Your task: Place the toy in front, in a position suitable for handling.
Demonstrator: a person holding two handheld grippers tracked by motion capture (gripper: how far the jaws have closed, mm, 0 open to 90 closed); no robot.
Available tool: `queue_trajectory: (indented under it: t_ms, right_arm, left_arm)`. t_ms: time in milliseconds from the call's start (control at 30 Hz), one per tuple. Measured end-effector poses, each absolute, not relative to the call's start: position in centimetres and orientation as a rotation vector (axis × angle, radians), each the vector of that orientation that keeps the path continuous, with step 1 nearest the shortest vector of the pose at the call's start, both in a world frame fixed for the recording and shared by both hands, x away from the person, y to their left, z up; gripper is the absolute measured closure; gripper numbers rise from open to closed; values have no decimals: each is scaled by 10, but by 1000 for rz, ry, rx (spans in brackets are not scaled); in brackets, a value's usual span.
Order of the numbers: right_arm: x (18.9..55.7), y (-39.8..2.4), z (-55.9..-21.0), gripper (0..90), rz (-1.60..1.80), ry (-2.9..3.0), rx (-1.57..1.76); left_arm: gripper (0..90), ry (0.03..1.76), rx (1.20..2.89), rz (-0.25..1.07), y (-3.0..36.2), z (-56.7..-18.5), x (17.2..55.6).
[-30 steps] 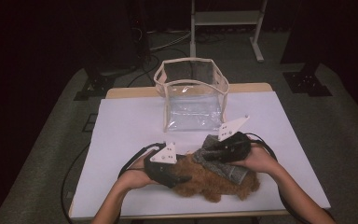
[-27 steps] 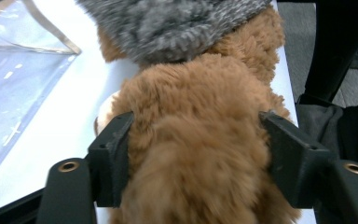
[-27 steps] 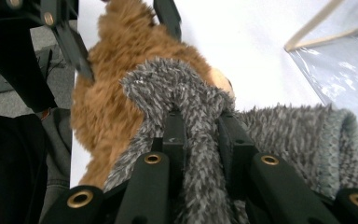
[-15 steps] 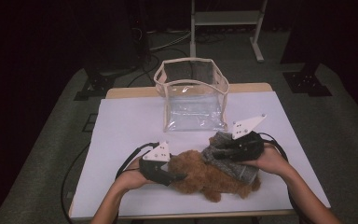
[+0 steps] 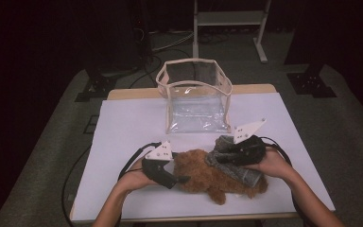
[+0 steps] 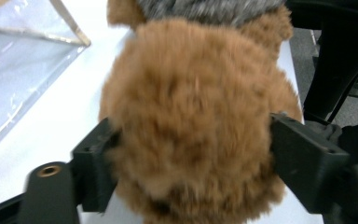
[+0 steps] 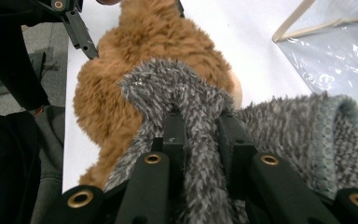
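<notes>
The toy (image 5: 208, 177) lies on the table (image 5: 123, 123), near its front edge. The cloth (image 5: 234, 161) lies over the toy's right part. The bag (image 5: 194, 97) stands behind them, near the table's back edge.

The toy (image 5: 208, 177) is brown plush with deep, matt pile. The garment (image 7: 279, 126) is grey, shaggy knit cloth. The bag (image 5: 196, 101) is clear glossy plastic with beige trim. The counter (image 5: 123, 127) is smooth, matt white. Tool jaws are matt black plastic.
</notes>
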State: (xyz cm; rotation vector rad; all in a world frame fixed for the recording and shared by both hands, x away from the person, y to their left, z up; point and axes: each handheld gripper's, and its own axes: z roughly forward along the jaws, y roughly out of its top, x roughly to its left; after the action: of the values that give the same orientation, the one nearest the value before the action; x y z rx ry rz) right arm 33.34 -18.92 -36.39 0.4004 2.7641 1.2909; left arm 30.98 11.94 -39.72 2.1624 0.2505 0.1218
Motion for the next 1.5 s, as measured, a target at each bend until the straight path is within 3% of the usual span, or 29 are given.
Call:
queue_trajectory:
  t_ms: [267,533,567,700,800,1000,1500]
  right_arm:
    - [332,-198,-367,748,1325,2767,433]
    - [331,-197,-368,747,1330,2772,445]
    - [331,-197,-368,747,1329,2771,441]
    - [330,-191,-367,747,1314,2783,421]
    - [328,-184,-364,747,1332,2791,383]
    - [329,-180,-353,748,1446,2754,392]
    - [340,-159,-306,755,1746,2562,332]
  left_arm:
    - [52,317,2160,51,120,-417,317]
    - [22,294,2138,8,108,-431,317]
    - [29,290,2131,10,106,-430,317]
    - [226,280,2096,36,108,-423,317]
    - [290,263,2067,54,111,-414,316]
    - [317,239,2013,81,119,-388,316]
    - [337,144,1972,273,148,-274,317]
